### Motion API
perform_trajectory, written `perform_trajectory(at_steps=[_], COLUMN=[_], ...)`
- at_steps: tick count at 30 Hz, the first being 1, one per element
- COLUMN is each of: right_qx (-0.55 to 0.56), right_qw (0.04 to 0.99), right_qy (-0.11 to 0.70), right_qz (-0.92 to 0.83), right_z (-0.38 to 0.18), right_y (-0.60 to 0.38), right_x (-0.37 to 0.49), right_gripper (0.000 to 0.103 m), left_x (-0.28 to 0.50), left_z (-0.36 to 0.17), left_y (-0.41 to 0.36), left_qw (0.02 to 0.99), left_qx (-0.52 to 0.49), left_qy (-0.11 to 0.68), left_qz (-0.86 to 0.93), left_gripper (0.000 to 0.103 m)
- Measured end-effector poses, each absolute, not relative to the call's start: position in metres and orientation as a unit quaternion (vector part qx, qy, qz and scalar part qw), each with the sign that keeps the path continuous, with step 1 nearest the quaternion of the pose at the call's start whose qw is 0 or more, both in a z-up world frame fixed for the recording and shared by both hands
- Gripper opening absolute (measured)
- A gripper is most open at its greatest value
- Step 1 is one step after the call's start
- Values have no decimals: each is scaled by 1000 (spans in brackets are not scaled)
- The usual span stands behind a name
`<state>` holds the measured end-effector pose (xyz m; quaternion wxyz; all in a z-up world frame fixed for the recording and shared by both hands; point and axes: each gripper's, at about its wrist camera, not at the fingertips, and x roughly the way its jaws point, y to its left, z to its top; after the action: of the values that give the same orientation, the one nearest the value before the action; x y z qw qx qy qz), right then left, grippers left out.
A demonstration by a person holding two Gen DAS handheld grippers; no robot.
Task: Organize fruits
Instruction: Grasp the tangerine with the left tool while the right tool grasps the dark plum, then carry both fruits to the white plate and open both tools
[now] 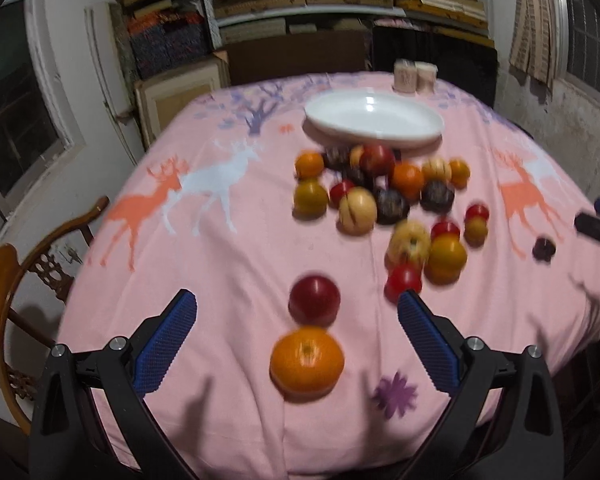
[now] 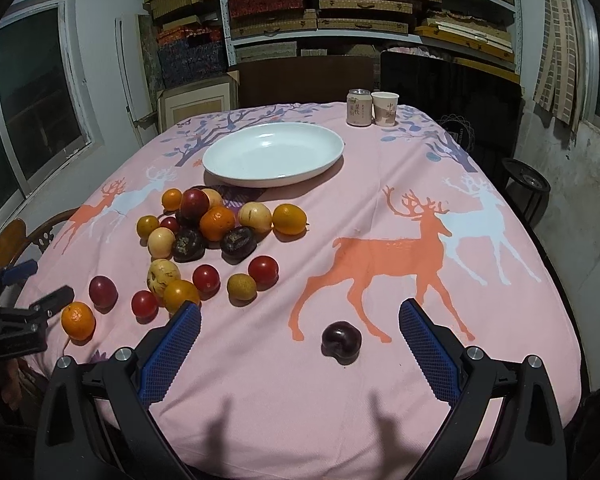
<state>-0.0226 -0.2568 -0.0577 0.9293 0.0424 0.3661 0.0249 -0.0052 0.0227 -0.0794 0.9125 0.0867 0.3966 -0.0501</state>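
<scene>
Several fruits [image 2: 215,224] lie in a loose pile on the pink deer-print tablecloth [image 2: 380,380], in front of an empty white plate [image 2: 273,154]. My left gripper [image 1: 295,336] is open, with an orange [image 1: 307,361] and a dark red fruit [image 1: 315,300] lying between its blue fingers [image 1: 167,344]. My right gripper [image 2: 300,344] is open too; a lone dark plum [image 2: 341,341] sits on the cloth between its fingers, touching neither. The left gripper [image 2: 39,302] also shows at the left edge of the right wrist view, beside the orange [image 2: 78,321].
A can [image 2: 358,107] and a paper cup [image 2: 384,109] stand at the table's far edge. A wooden chair [image 1: 15,280] is at the left side, a dark stool [image 2: 526,178] at the right. Shelves with stacked boxes [image 2: 364,0] fill the back wall.
</scene>
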Motion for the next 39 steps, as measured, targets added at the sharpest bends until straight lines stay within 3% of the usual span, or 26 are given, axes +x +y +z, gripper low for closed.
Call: perform_trajectory(at_steps=[6,9,12,20,22,26,28,30,33,39], right_qx=[61,50,30,-7,-4,-9,-16,-21,-11,3], right_qw=[917,917,919,916,913,917,917,908,906,910], right_qy=[394,395,392,401,405,395,393,412,417,407], right_qz=[24,17,0,21,37,52,65,69,70,73], right_z=[-74,-78,-83,-110,-117,-120,-122,-130,-135,-129], right_y=[-269,-274,-285,-310,-310,-297,-288,-280,-279,-280], right_x=[-18,-18,-19,-24,-23,-12,-5,7,13,7], right_gripper=[99,99,99,98,88,81,72,45,31,31], left_x=[-15,-12,-12,-20,-19,-17,-18,-19,-20,-25], left_z=[-118,-131,-131,-127,-126,-131,-130,-131,-131,-120], left_y=[28,31,42,42,43,43,45,47,51,53], left_qw=[901,893,899,907,907,905,907,907,908,916], left_qx=[96,90,43,47,43,42,41,36,28,25], left_qy=[418,434,425,405,405,410,408,408,405,386], left_qz=[-69,-75,-95,-102,-104,-101,-100,-99,-103,-110], left_gripper=[97,52,47,45,45,45,45,45,45,44])
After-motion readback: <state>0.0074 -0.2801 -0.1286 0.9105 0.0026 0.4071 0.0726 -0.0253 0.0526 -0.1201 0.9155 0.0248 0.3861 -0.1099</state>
